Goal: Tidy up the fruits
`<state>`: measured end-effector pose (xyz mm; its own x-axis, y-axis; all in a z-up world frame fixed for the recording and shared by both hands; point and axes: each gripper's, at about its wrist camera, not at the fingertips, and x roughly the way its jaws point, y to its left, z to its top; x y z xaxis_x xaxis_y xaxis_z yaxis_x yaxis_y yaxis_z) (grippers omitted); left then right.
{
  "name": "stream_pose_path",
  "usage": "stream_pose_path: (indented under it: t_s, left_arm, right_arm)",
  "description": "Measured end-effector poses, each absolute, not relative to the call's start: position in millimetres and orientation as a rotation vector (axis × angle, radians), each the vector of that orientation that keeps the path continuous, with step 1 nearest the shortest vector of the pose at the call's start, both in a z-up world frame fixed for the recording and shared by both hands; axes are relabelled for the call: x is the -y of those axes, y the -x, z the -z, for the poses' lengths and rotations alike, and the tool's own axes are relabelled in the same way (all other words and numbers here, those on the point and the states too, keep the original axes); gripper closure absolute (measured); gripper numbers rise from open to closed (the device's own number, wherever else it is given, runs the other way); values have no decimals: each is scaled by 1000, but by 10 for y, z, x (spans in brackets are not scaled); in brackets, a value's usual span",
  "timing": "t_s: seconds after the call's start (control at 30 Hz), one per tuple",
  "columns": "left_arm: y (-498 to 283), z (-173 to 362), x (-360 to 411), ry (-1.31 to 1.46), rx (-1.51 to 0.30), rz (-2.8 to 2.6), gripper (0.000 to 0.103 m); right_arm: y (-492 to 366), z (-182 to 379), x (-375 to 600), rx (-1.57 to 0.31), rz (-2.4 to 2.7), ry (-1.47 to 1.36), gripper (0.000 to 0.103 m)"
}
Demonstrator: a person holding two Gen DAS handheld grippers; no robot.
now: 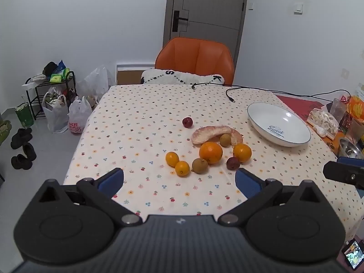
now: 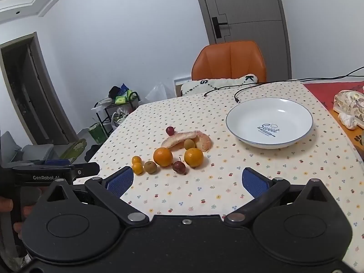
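Note:
Fruit lies clustered on the dotted tablecloth: a peeled pomelo segment [image 1: 216, 133] [image 2: 186, 139], a big orange [image 1: 211, 152] [image 2: 163, 157], a second orange [image 1: 242, 152] [image 2: 193, 157], two small yellow citrus [image 1: 172, 159] [image 1: 182, 168] [image 2: 137, 165], brownish round fruits [image 1: 200, 165] [image 2: 150, 167] and dark red small fruits [image 1: 187, 122] [image 1: 233, 163] [image 2: 178, 166]. A white plate marked "Sweet" [image 1: 261, 113] [image 2: 245, 109] sits empty at the right. My left gripper [image 1: 179, 183] and right gripper [image 2: 186, 180] hover open, short of the fruit, holding nothing.
An orange chair [image 1: 195, 60] with a white cushion stands behind the table. Black cables [image 1: 229, 91] run across the far edge. Packets and a metal bowl [image 1: 348, 150] crowd the right side. Bags, a rack and shoes [image 1: 22, 145] stand on the floor at left.

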<state>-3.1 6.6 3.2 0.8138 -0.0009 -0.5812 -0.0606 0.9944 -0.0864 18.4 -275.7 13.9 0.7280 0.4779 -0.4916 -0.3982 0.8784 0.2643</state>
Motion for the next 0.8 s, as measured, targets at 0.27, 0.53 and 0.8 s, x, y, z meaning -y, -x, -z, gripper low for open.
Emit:
stream_pose_path:
  t_s: [0.27, 0.53, 0.8]
  left_arm:
    - [0, 27, -48, 105, -625, -33, 0]
    - [11, 40, -49, 103, -622, -37, 0]
    - [12, 56, -52, 105, -625, -32, 0]
  right_arm:
    - [-190, -148, 2755, -588, -475, -124, 0]
    - [-182, -133, 2736, -593, -483, -109, 0]
    - [-165, -102, 2714, -607, -488, -98, 0]
